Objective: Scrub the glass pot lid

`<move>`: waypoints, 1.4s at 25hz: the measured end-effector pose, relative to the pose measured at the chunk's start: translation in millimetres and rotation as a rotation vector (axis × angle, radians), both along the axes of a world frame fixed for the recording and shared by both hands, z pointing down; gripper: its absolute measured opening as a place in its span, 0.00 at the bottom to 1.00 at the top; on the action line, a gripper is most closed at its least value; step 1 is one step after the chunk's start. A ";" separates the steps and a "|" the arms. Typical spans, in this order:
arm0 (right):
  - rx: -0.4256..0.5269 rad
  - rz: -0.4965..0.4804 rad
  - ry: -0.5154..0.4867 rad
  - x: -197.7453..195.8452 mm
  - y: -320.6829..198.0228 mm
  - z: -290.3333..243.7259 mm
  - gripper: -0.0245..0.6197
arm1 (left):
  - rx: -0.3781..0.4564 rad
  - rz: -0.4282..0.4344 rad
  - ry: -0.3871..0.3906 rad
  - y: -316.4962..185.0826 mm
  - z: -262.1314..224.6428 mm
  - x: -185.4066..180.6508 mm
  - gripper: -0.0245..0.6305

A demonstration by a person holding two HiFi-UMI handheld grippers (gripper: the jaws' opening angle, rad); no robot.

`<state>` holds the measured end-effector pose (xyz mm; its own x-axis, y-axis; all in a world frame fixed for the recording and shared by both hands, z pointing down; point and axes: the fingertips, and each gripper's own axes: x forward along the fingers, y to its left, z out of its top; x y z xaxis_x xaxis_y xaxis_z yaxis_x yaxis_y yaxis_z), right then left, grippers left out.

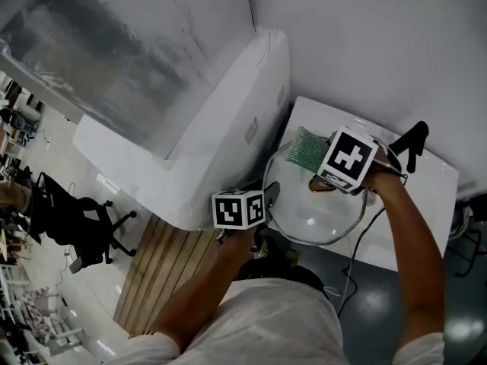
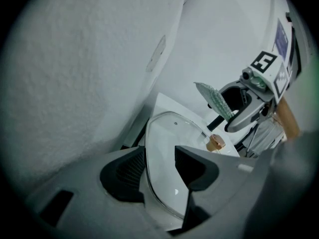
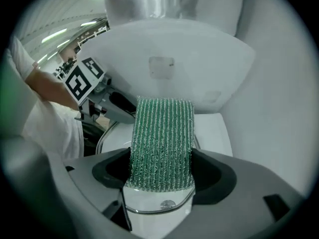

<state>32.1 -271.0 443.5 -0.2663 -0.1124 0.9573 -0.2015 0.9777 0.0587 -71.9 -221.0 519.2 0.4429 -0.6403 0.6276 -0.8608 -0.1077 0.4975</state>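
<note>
The glass pot lid [image 1: 316, 217] lies on a white table [image 1: 426, 185], its copper-coloured knob [image 1: 319, 185] facing up. My left gripper [image 1: 268, 196] is shut on the lid's left rim. In the left gripper view the lid [image 2: 164, 143] runs between the pads, the gripper [image 2: 159, 166] closed across it, the knob [image 2: 216, 142] beyond. My right gripper [image 1: 323, 167] is shut on a green scrubbing pad [image 1: 307, 149] and hangs above the lid's far side. In the right gripper view the pad [image 3: 162, 141] stands up from the gripper [image 3: 162, 169], with the lid [image 3: 159, 214] below.
A large white padded block [image 1: 228, 105] borders the table on the left. A black stand [image 1: 411, 144] sits at the table's far right. A cable [image 1: 354, 268] hangs off the near edge. Wooden slats [image 1: 160, 272] and an office chair [image 1: 95, 223] are on the floor to the left.
</note>
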 end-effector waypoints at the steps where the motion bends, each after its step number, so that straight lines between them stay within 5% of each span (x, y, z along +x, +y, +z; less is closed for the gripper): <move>1: 0.003 -0.028 0.017 -5.3 7.1 1.0 0.58 | 0.002 0.000 -0.001 -0.1 -0.2 0.1 0.34; 7: 0.007 -0.159 0.136 -25.7 32.3 12.8 0.58 | 0.011 0.000 0.003 -1.3 -2.4 1.0 0.34; 18: -0.017 -0.228 0.246 -35.1 47.0 37.9 0.58 | 0.018 -0.013 0.007 -2.2 -3.2 1.2 0.34; 28: -0.057 -0.149 0.152 -26.5 41.9 36.1 0.58 | 0.015 -0.016 0.011 -3.2 -2.5 0.9 0.34; 35: -0.103 0.032 0.015 4.7 22.4 24.0 0.58 | 0.015 -0.014 0.008 -2.1 -2.9 0.9 0.34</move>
